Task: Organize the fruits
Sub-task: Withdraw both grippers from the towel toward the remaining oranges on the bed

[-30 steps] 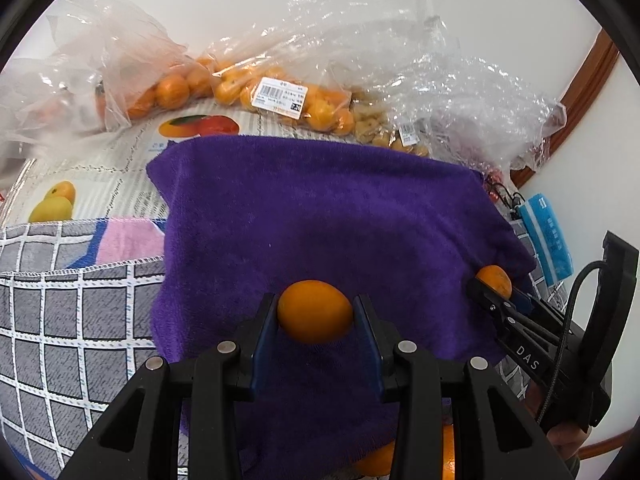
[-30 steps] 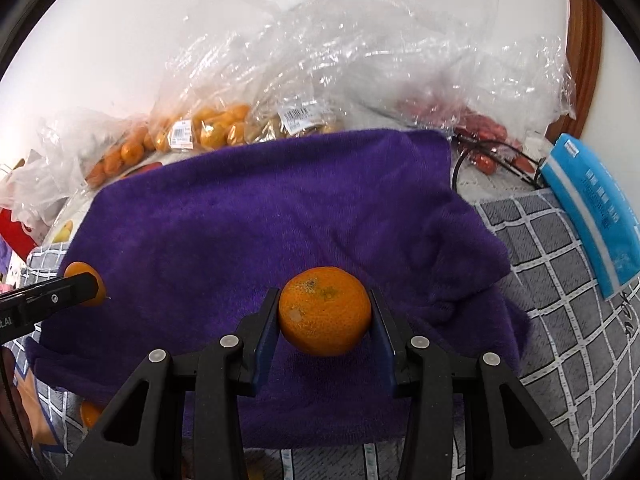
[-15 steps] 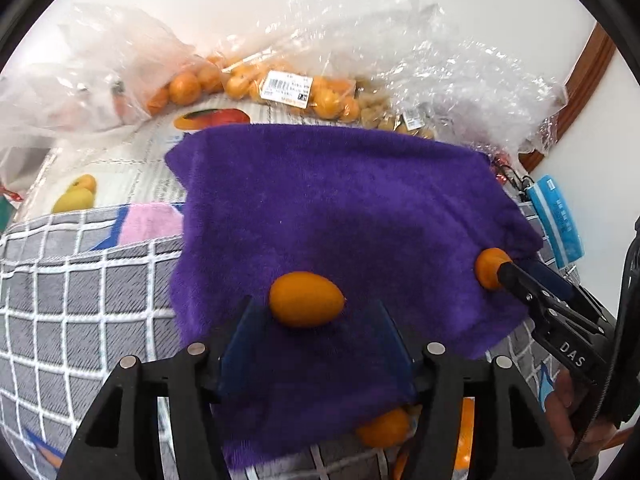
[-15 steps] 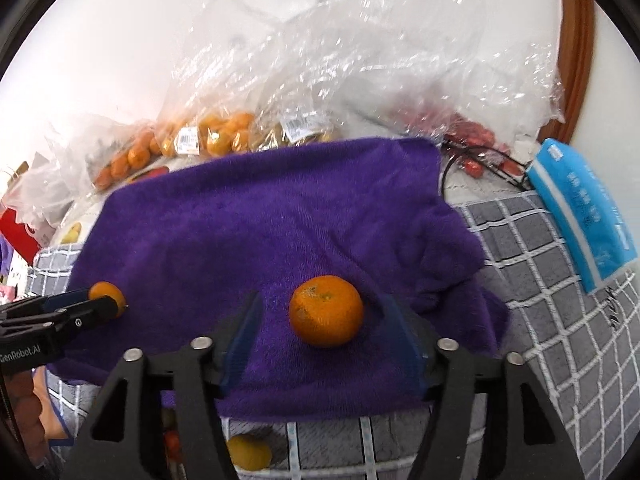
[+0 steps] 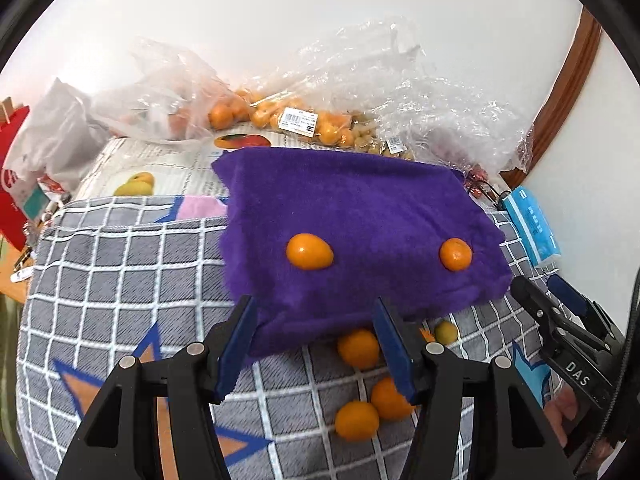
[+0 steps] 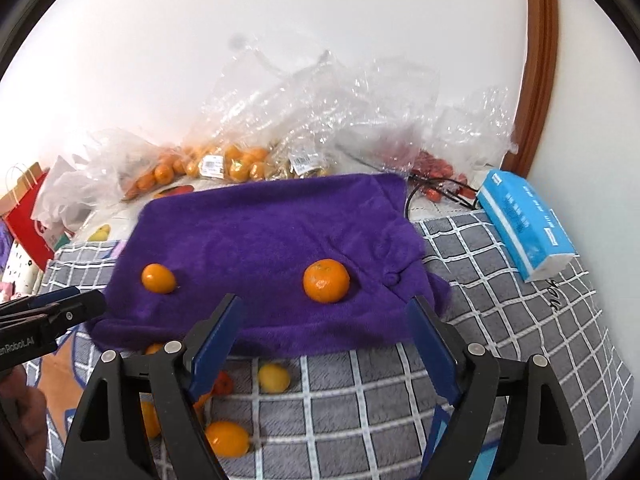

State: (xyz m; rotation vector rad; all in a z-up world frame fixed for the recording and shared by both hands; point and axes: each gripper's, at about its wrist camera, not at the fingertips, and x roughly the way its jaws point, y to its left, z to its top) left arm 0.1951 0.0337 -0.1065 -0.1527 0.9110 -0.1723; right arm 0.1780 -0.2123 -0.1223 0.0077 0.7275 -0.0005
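Both grippers just let go: left gripper [image 5: 316, 344] and right gripper [image 6: 324, 344] jaws apart, empty, backing off. Oval fruit [image 5: 309, 251] & mandarin [image 6: 326, 281] now sit on purple towel [image 5: 360, 208]; more loose fruit below towel edge.

Two orange fruits rest apart on a spread purple towel [image 6: 272, 224]: an oval kumquat [image 6: 158, 278] at nine o'clock, a round mandarin [image 6: 326, 281] at centre, stem end up.

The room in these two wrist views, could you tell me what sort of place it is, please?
Probably a home, perhaps a bedroom: a grey checked blanket covers a soft surface, shop-labelled plastic bags of oranges lie against a white wall, and a blue tissue pack lies nearby.
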